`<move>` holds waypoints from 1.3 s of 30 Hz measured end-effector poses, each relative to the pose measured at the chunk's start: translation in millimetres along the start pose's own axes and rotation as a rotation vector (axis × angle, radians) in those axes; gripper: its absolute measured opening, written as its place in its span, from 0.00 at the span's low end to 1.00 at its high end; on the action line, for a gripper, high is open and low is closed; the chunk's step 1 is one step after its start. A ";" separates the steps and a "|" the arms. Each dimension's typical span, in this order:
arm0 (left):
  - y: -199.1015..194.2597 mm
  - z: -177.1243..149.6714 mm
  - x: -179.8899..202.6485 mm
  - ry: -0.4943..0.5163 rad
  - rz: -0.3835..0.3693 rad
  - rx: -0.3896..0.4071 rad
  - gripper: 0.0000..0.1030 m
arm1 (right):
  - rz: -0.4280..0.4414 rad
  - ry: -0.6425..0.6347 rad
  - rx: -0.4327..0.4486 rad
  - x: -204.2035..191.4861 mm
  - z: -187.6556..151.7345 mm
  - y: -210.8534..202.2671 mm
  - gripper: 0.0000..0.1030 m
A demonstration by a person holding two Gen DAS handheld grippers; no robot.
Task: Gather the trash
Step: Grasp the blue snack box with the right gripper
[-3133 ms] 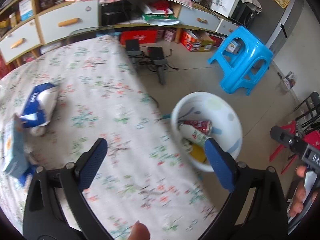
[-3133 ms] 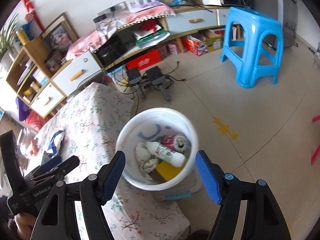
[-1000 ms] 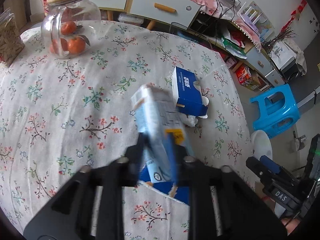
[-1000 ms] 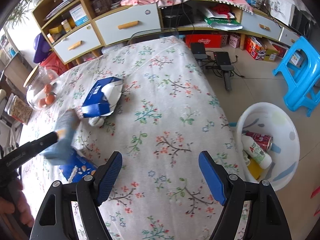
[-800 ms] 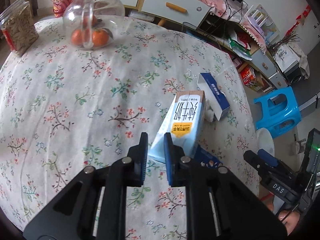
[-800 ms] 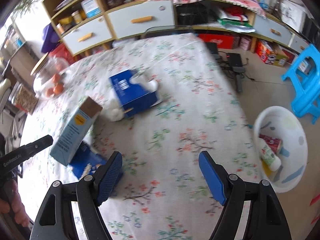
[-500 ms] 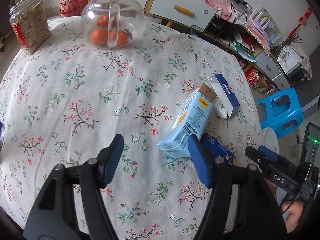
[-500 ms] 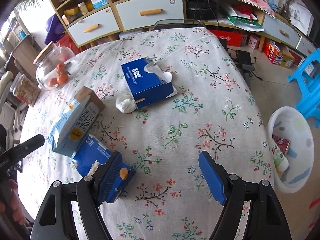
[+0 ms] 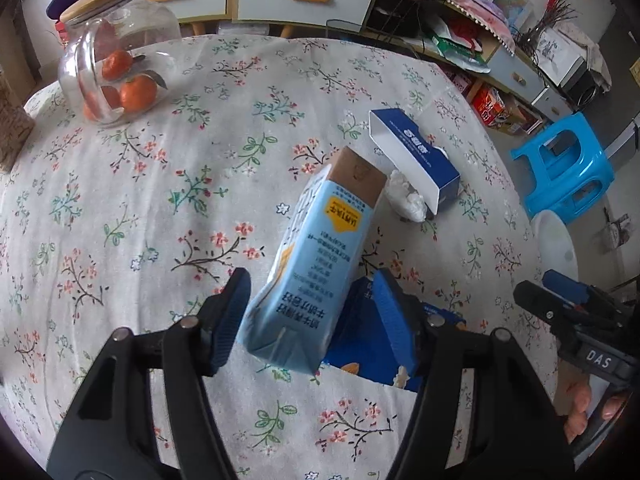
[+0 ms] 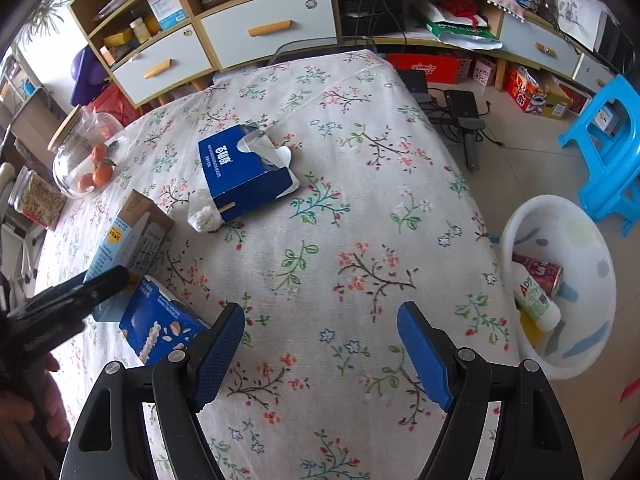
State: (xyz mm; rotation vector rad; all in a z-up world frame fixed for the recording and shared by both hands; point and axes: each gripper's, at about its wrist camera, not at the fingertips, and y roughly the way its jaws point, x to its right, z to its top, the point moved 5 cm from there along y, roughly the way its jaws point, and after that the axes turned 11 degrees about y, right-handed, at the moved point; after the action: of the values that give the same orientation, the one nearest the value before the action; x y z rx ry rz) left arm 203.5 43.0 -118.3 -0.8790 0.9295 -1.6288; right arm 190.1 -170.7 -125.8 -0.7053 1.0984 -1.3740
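Left gripper (image 9: 312, 312) closing, pads astride the tall light-blue paper carton (image 9: 316, 264), its long axis pointing away toward the table's far edge.

A table (image 10: 360, 208) under a flowered cloth carries a pale blue carton (image 9: 316, 264) lying between the left fingers (image 9: 230, 320), a dark blue packet (image 10: 160, 320) just beside the right gripper's left finger, a blue tissue box (image 10: 240, 168) with a white wad (image 10: 206, 210) farther ahead, and a glass jar (image 9: 112, 72) of oranges at the far left.
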 end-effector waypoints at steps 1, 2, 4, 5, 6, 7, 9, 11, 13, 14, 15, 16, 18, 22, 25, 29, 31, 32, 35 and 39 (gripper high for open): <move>1.9 -1.5 -2.0 0.002 0.013 -0.010 0.51 | 0.000 -0.002 0.000 0.2 -0.5 -0.8 0.78; 1.7 -2.1 -3.1 0.002 0.017 -0.009 0.50 | 0.000 -0.007 0.001 0.0 -1.4 -1.8 0.78; -3.2 -4.7 -7.2 0.003 0.026 0.000 0.41 | 0.000 -0.016 0.001 -1.4 -3.0 -2.7 0.78; -6.5 -5.7 -9.4 0.004 0.035 0.003 0.38 | 0.002 -0.022 0.000 -3.2 -4.0 -2.7 0.78; -10.6 -7.9 -12.7 -0.001 0.041 0.007 0.38 | 0.005 -0.029 -0.003 -5.9 -5.1 -2.4 0.78; -14.3 -10.3 -15.8 -0.010 0.038 0.011 0.38 | 0.008 -0.035 -0.005 -8.7 -5.9 -1.7 0.78; -22.7 -16.0 -23.4 -0.031 0.037 0.016 0.38 | 0.020 -0.059 -0.013 -18.3 -9.1 0.4 0.78; -31.4 -23.6 -31.6 -0.050 0.039 0.022 0.38 | 0.037 -0.091 -0.021 -29.9 -12.8 3.0 0.78; -40.0 -32.0 -39.8 -0.071 0.039 0.030 0.38 | 0.057 -0.131 -0.025 -43.0 -17.4 5.2 0.78; -43.3 -35.4 -43.0 -0.080 0.038 0.032 0.38 | 0.065 -0.156 -0.027 -50.6 -20.1 6.6 0.78; -48.5 -41.3 -49.4 -0.094 0.037 0.034 0.38 | 0.073 -0.175 -0.029 -57.6 -22.6 8.2 0.78; -52.1 -46.1 -54.2 -0.104 0.037 0.035 0.38 | 0.083 -0.194 -0.033 -63.9 -24.9 9.8 0.78; -58.4 -56.1 -62.2 -0.125 0.040 0.034 0.38 | 0.105 -0.226 -0.042 -75.5 -29.3 13.0 0.78; -68.2 -74.9 -80.6 -0.173 0.034 0.034 0.38 | 0.128 -0.292 -0.051 -95.0 -36.6 19.6 0.78; -72.8 -88.8 -91.0 -0.199 0.037 0.029 0.38 | 0.138 -0.334 -0.056 -107.4 -41.3 25.5 0.78; -78.7 -103.5 -103.5 -0.220 0.044 0.026 0.38 | 0.144 -0.372 -0.077 -120.6 -48.3 37.6 0.78; -81.2 -108.2 -108.8 -0.224 0.046 0.026 0.38 | 0.141 -0.385 -0.077 -124.4 -50.4 40.8 0.78; -82.3 -111.8 -111.3 -0.226 0.048 0.025 0.38 | 0.141 -0.391 -0.077 -126.5 -51.4 42.1 0.79; -84.8 -118.5 -118.2 -0.234 0.049 0.020 0.38 | 0.144 -0.400 -0.090 -129.4 -55.7 43.4 0.79; -89.0 -123.2 -125.1 -0.244 0.046 0.025 0.38 | 0.180 -0.421 -0.128 -137.7 -67.1 45.5 0.79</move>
State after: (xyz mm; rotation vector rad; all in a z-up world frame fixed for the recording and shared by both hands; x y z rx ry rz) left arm 84.5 199.2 -104.9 -1.0064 0.7528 -1.4529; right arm 166.4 -17.8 -165.5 -0.9169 0.8912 -0.9519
